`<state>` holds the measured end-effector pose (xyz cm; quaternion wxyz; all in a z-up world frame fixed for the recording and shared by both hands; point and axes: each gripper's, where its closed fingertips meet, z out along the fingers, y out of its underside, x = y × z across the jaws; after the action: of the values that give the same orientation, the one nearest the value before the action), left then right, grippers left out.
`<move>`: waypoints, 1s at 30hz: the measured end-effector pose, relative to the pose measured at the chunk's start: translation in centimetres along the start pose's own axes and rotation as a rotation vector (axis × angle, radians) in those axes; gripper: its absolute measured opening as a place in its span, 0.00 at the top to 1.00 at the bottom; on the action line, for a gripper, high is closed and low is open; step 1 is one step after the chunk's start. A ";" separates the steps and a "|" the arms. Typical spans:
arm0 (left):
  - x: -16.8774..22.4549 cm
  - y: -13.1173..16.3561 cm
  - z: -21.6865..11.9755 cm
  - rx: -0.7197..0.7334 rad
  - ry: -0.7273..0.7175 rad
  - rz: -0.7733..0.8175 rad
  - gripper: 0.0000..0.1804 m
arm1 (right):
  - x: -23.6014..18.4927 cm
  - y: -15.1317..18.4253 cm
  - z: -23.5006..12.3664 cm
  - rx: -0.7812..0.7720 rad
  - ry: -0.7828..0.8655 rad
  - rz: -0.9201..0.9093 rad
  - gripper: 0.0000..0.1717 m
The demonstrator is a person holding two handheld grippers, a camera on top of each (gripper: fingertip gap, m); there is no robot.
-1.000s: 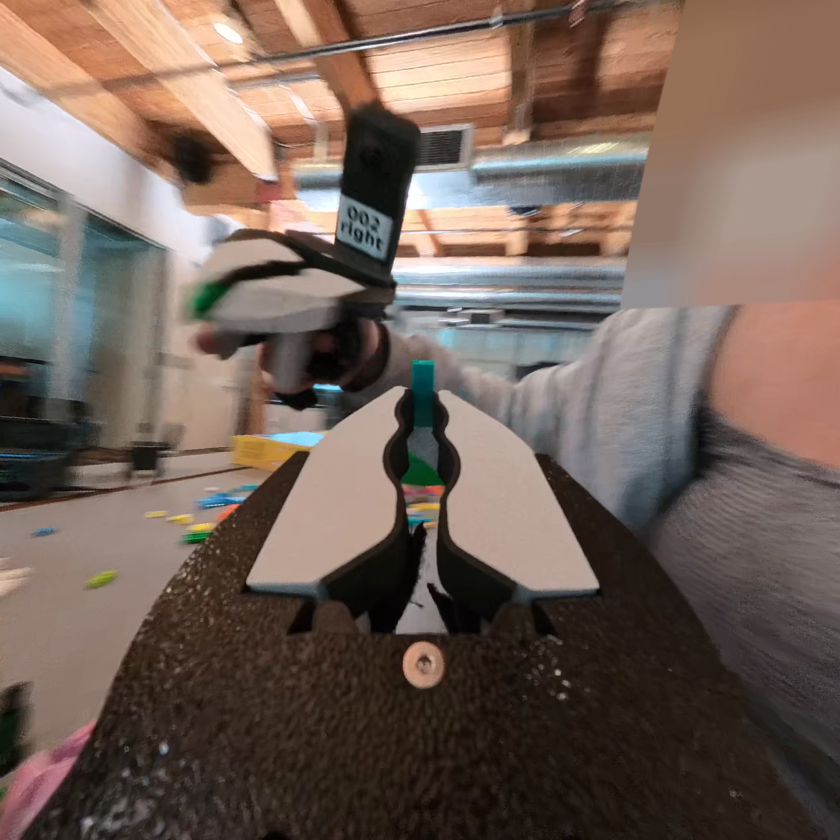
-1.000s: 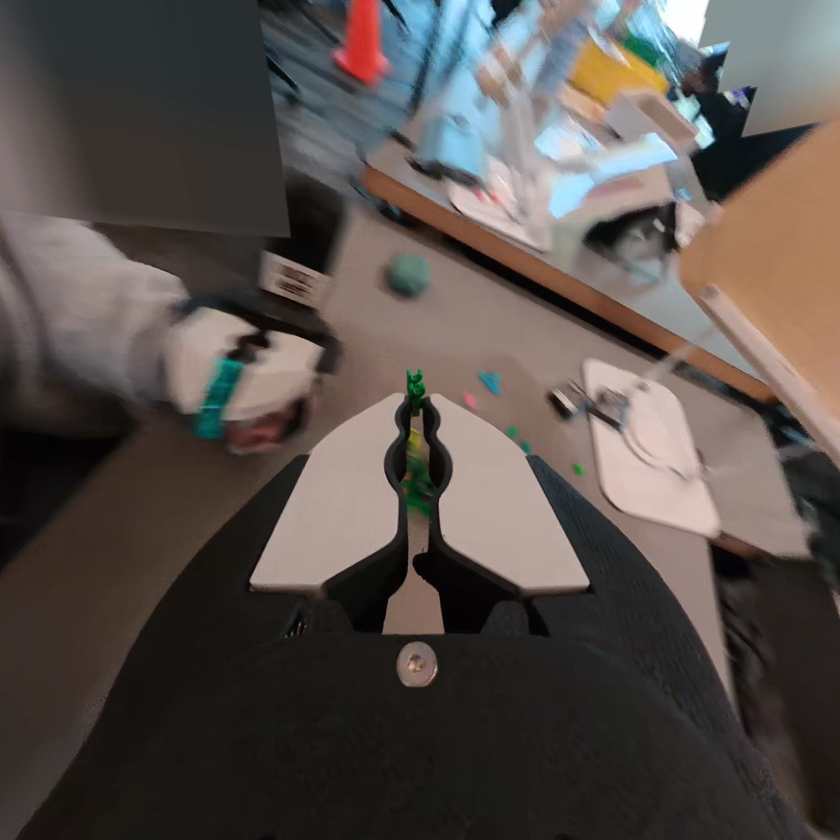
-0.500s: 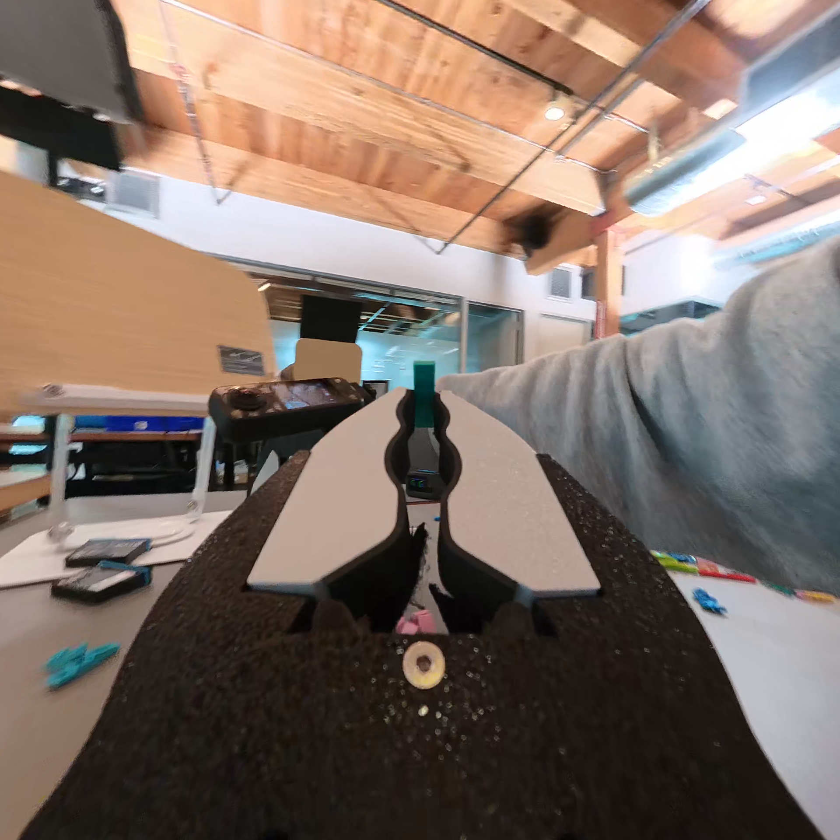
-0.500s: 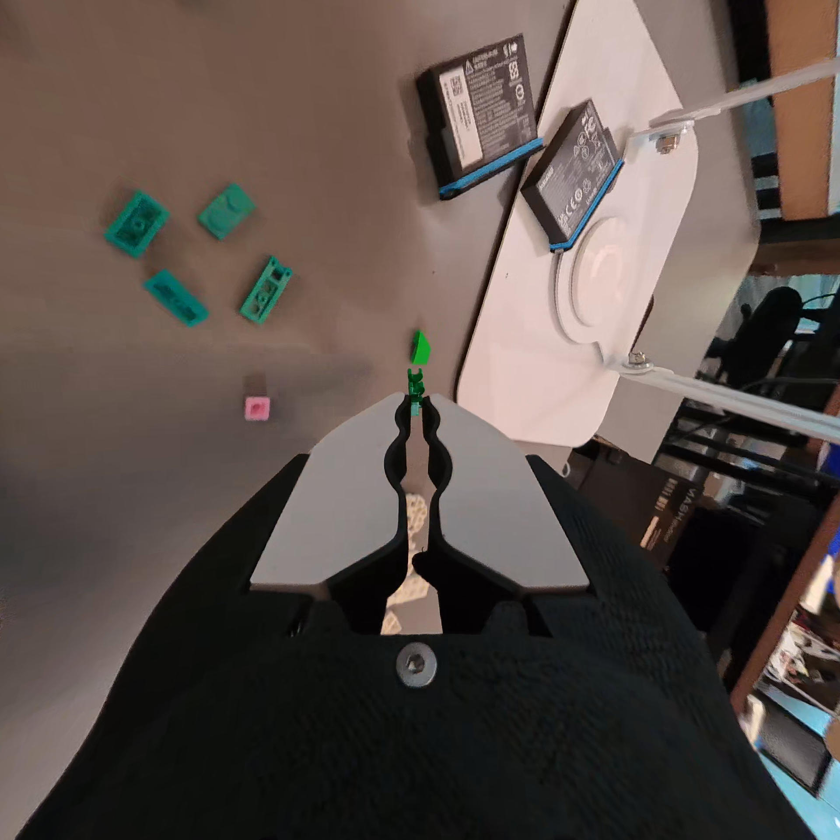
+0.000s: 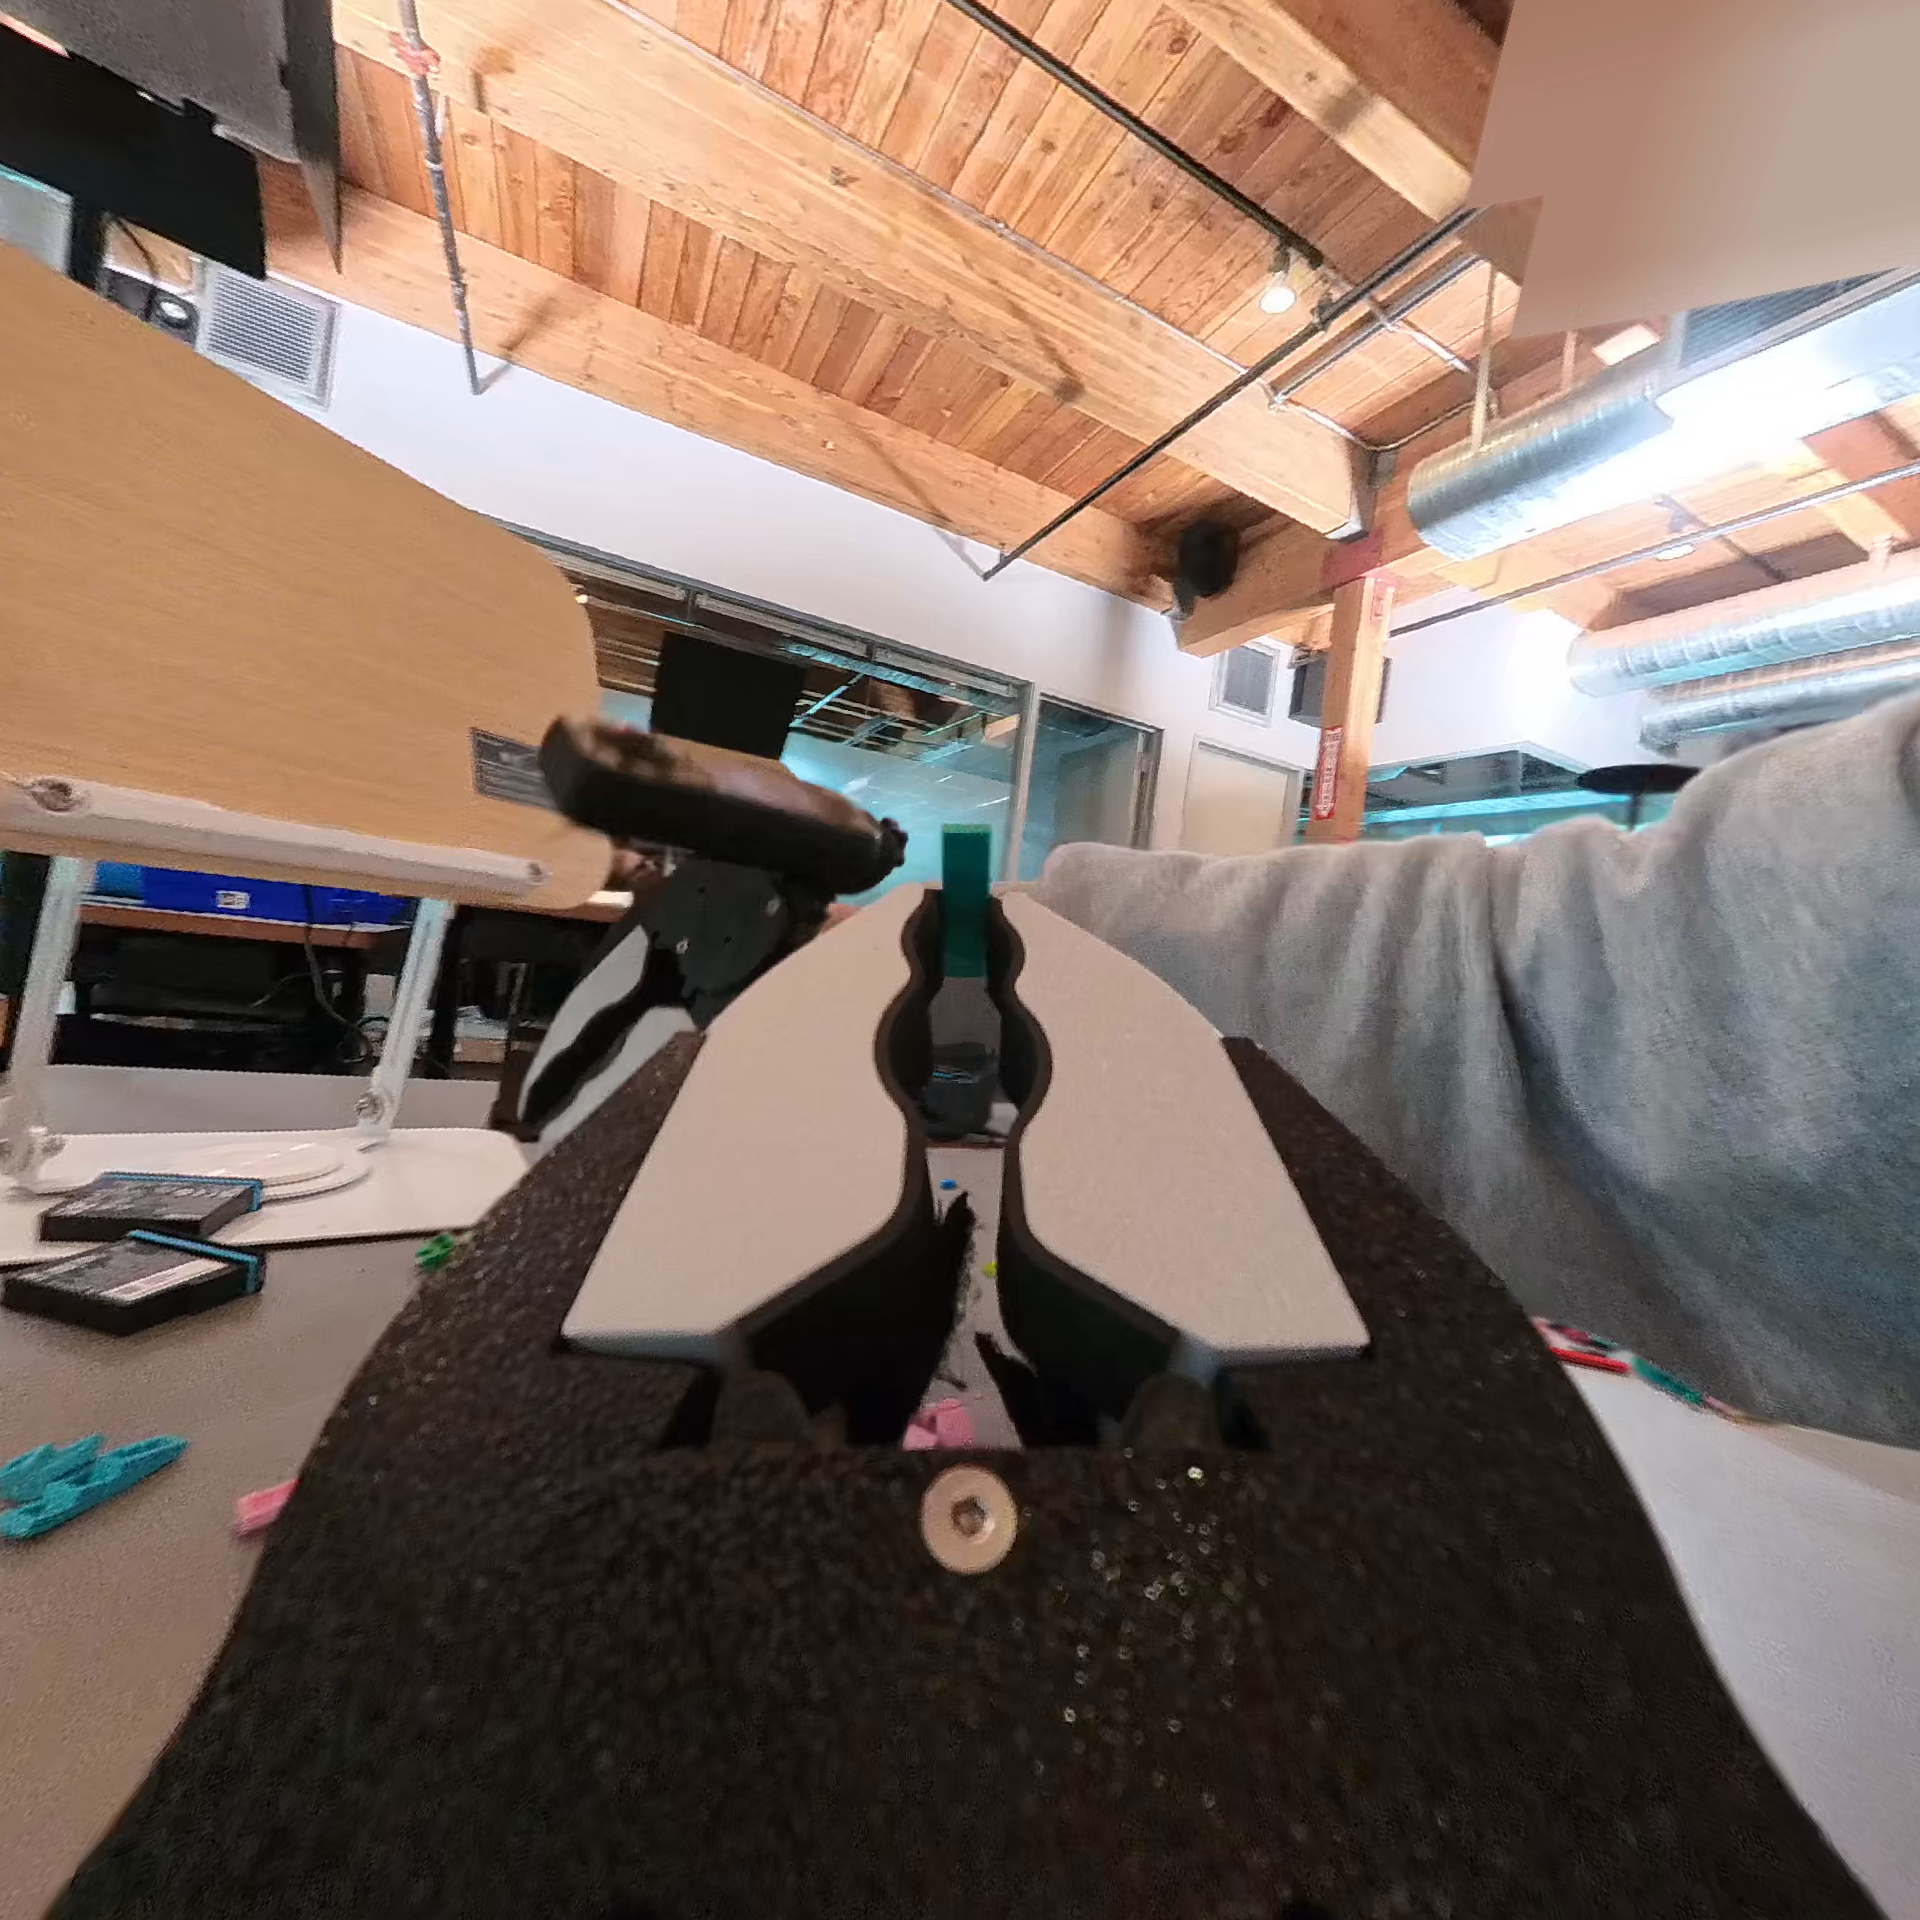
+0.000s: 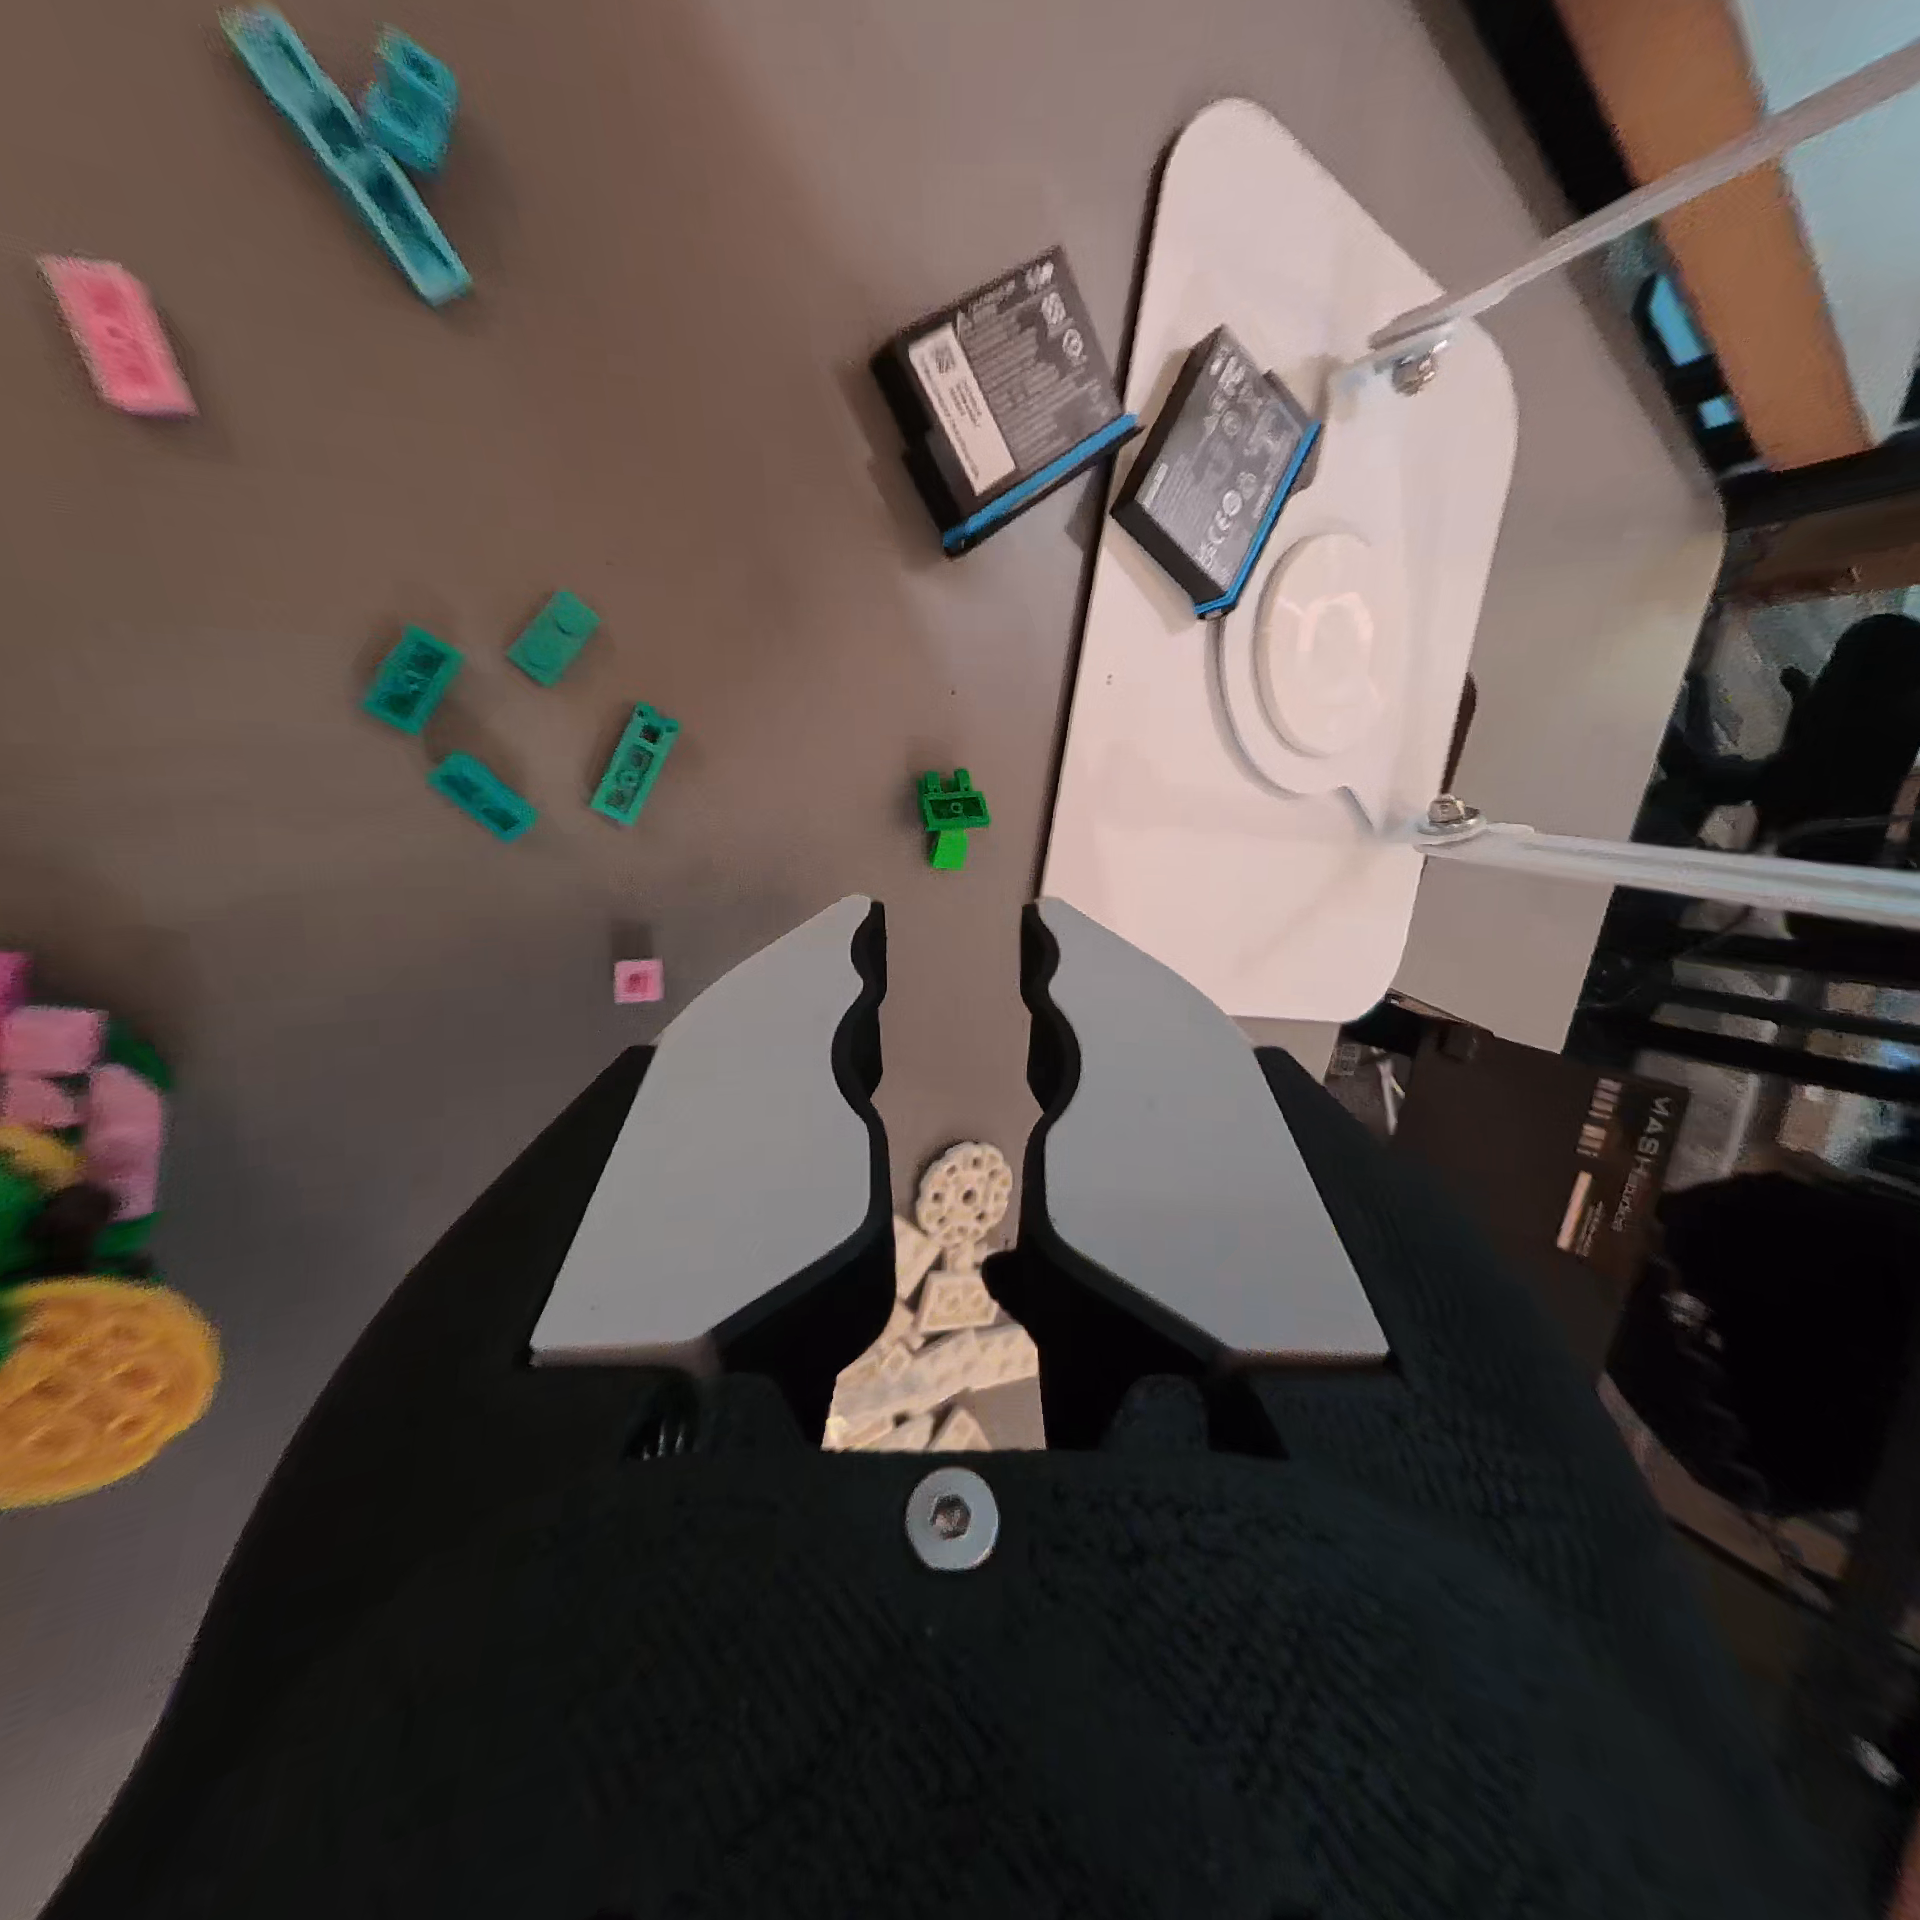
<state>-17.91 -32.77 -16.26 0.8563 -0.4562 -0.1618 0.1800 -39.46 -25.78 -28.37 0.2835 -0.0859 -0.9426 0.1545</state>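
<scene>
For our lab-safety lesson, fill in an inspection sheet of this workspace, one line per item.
Surface: grey table, white stand base on it.
Job's things: teal bricks, bright green clip brick, pink bricks.
Clutter: two black battery packs.
Grippers: left gripper shut on a teal plate; right gripper open, fingers apart above the table.
Cables: nothing seen.
Surroundings: wooden ceiling, glass partitions.

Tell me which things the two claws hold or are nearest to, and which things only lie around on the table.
At the claws:
- left claw: shut on a teal piece
- right claw: open, holding nothing; the bright green piece lies nearest

Lying around:
- teal plates
- small pink cube
- two black batteries
- white stand base
</scene>
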 end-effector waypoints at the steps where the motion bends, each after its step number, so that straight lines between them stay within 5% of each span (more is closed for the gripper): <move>1: 0.5 -0.1 -0.1 0.002 0.038 -0.023 0.96 | -0.5 -0.7 -1.4 0.060 -0.021 0.034 0.86; 8: 4.7 -0.7 -0.3 0.015 0.431 -0.449 0.96 | -12.1 -6.3 -17.0 0.566 -0.529 0.057 0.89; 12: 5.9 -1.3 -1.1 0.026 0.590 -0.661 0.96 | -14.8 -7.5 -23.1 0.765 -0.503 0.035 0.88; 15: 7.6 -0.8 -1.7 -0.063 0.739 -0.758 0.96 | -16.8 -7.6 -25.2 0.781 -0.537 0.020 0.87; 21: 11.3 -0.4 -3.1 -0.199 0.975 -0.815 0.96 | -20.0 -7.3 -26.8 0.700 -0.917 0.140 0.87; 26: 12.5 0.2 -3.4 -0.251 1.021 -0.801 0.96 | -22.3 -6.7 -26.5 0.575 -1.106 0.155 0.90; 30: 12.6 0.6 -3.2 -0.262 1.000 -0.779 0.96 | -22.8 -6.6 -26.1 0.549 -1.098 0.132 0.97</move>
<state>-5.49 -29.09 -17.03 0.7680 -0.4938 0.0823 -0.3995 -6.55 -31.31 -17.04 -0.2413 0.0242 -0.8696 0.4301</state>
